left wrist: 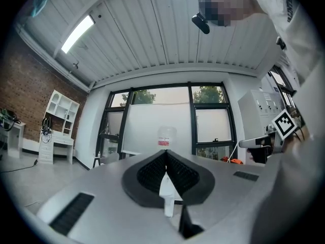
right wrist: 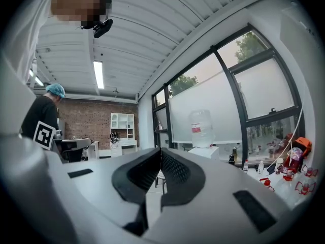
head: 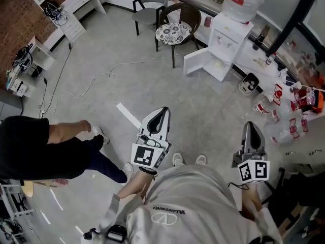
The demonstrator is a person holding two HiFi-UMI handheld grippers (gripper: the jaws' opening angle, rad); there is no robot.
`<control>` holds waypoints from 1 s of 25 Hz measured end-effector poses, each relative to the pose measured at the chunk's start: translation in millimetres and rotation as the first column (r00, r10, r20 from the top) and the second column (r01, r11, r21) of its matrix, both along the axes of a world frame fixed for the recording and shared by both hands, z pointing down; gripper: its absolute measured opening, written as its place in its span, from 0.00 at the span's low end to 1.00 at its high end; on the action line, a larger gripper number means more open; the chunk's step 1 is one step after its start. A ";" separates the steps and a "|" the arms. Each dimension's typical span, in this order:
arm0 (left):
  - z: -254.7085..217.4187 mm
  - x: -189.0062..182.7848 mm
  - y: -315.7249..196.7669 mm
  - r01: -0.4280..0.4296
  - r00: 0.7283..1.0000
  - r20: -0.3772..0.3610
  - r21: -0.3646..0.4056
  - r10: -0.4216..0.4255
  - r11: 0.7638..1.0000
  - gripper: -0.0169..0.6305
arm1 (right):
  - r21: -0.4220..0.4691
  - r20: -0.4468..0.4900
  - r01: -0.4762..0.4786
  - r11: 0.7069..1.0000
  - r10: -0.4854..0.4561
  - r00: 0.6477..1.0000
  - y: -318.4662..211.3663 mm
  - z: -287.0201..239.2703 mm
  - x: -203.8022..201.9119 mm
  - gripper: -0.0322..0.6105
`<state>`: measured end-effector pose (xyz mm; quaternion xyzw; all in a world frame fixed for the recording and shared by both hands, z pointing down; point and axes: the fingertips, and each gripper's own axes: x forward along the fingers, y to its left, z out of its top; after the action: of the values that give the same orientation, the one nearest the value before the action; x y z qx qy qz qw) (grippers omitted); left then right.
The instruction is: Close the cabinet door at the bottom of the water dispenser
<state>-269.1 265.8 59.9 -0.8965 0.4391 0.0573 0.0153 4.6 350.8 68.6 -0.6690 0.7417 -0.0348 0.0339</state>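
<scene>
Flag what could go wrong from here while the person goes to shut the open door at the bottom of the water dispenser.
1. The left gripper and right gripper are shut and far from the cabinet door. The walk there passes red clutter on the floor, a possible trip.
2. A hard shove on the door could rock the water dispenser, which carries a large bottle on top.
</scene>
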 end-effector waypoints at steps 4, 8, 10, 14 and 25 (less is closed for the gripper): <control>6.9 -19.6 0.3 -0.008 1.000 0.001 0.008 0.008 1.000 0.04 | 0.003 -0.011 0.005 1.000 -0.005 1.000 -1.5 0.2 -20.4 0.08; 18.3 -38.7 -8.6 0.003 1.000 -0.002 -0.013 -0.003 1.000 0.04 | -0.005 -0.008 0.007 1.000 -0.007 1.000 -6.2 7.7 -36.4 0.08; 21.2 -45.5 -9.8 0.006 1.000 -0.006 -0.025 -0.006 1.000 0.04 | -0.013 -0.019 0.018 1.000 -0.018 1.000 -7.0 9.6 -44.9 0.08; 21.2 -46.4 -13.9 0.006 1.000 -0.006 -0.017 -0.006 1.000 0.04 | -0.011 -0.028 0.025 1.000 -0.025 0.999 -14.7 9.6 -44.7 0.08; 23.4 -27.2 -37.4 0.030 1.000 -0.002 -0.024 -0.030 0.999 0.04 | -0.013 -0.026 0.050 0.999 -0.050 0.998 -46.7 11.2 -29.9 0.08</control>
<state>-296.2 228.4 83.3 -0.8898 0.4532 0.0530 0.0047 -25.3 304.1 79.8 -0.6507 0.7584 -0.0316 0.0189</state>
